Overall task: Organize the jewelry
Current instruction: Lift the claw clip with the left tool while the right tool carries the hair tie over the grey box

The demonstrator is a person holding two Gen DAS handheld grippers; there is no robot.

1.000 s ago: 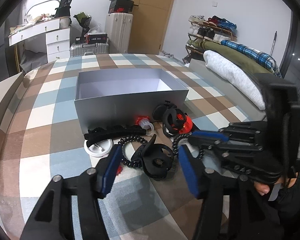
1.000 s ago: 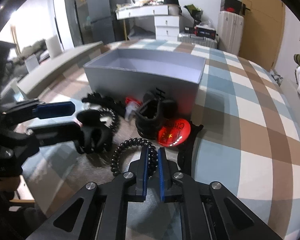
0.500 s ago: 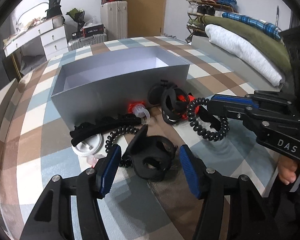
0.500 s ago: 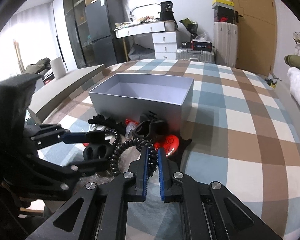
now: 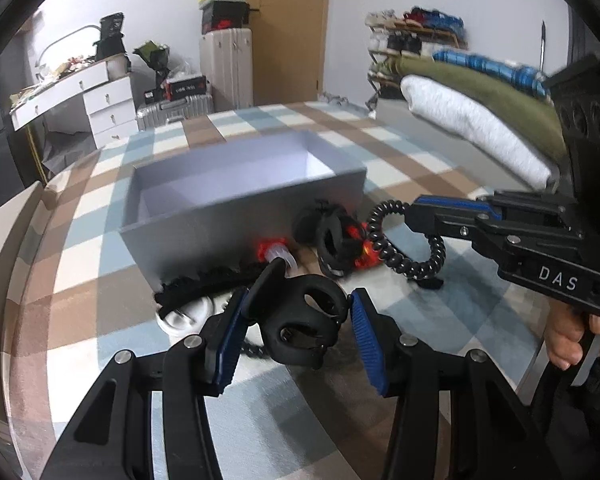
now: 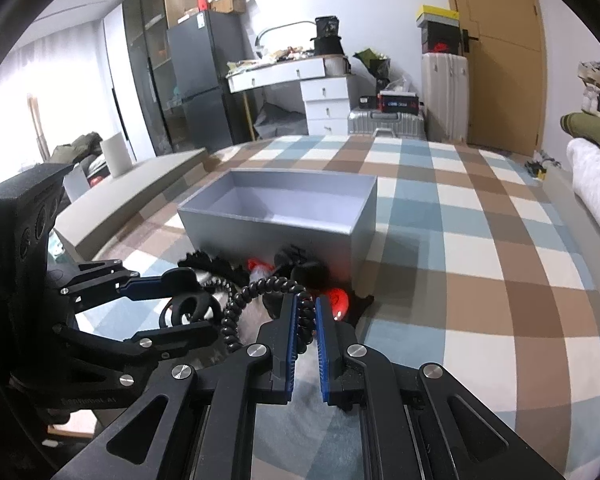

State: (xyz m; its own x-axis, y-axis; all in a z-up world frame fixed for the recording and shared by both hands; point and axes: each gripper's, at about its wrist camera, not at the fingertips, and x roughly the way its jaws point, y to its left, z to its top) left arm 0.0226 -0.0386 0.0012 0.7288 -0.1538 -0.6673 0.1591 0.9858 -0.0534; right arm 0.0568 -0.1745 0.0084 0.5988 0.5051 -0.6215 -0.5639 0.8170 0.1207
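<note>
Two grippers at a pile of hair accessories beside a grey box (image 5: 236, 220)

The right gripper (image 6: 306, 312), marked "DAS", pinches a black coil hair tie (image 6: 256, 292); the left gripper (image 5: 296, 320) brackets a black claw clip (image 5: 300, 320), grip unclear.

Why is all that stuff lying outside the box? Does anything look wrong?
Nothing looks broken or spilled. The grey box is empty, while the clips and bands sit heaped against its front wall. The right gripper holds a black coil band; the left gripper brackets a black claw clip.
</note>
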